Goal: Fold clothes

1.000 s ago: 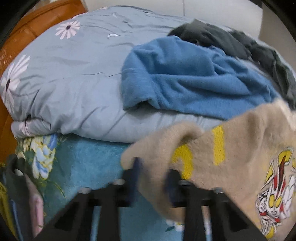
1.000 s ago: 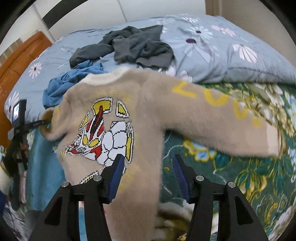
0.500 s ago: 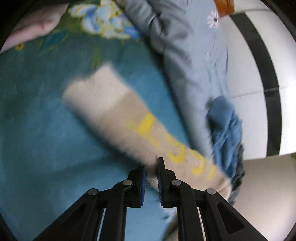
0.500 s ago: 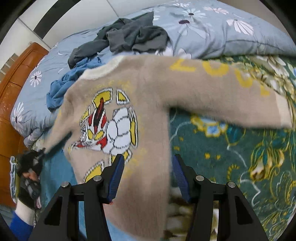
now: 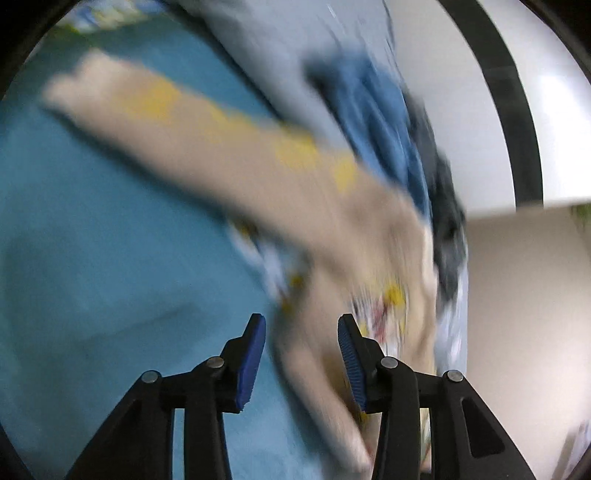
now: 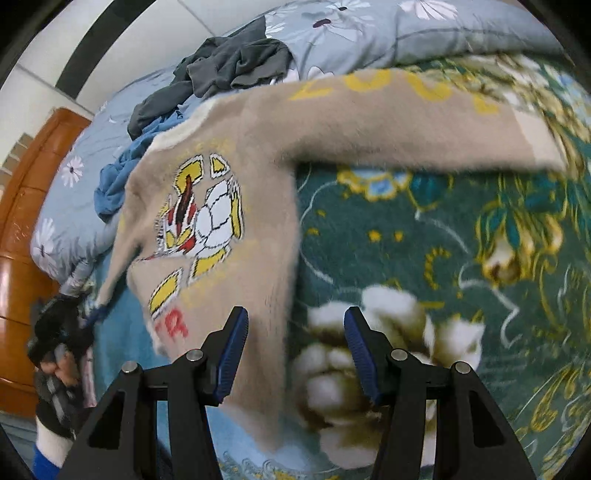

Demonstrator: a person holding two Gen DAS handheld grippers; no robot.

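A beige fuzzy sweater [image 6: 229, 177] with a cartoon print and yellow letters on the sleeves lies spread face up on the bed. In the left wrist view, which is blurred, the sweater [image 5: 258, 158] stretches from its sleeve cuff at upper left to the body between the fingers. My left gripper [image 5: 302, 354] is open and empty above the sweater. My right gripper [image 6: 295, 350] is open and empty over the sweater's lower right edge. The gloved hand holding the left gripper [image 6: 59, 339] shows at the far left.
A grey-blue floral duvet [image 6: 388, 33] is bunched at the head of the bed, with a dark grey garment [image 6: 229, 66] and a blue garment [image 6: 118, 181] on it. The green floral bedsheet [image 6: 443, 258] lies to the right. An orange wooden headboard [image 6: 22, 221] is at left.
My left gripper has let go of the sweater sleeve and opened wide. The sleeve has dropped flat onto the bed. My right gripper stays open and has shifted slightly.
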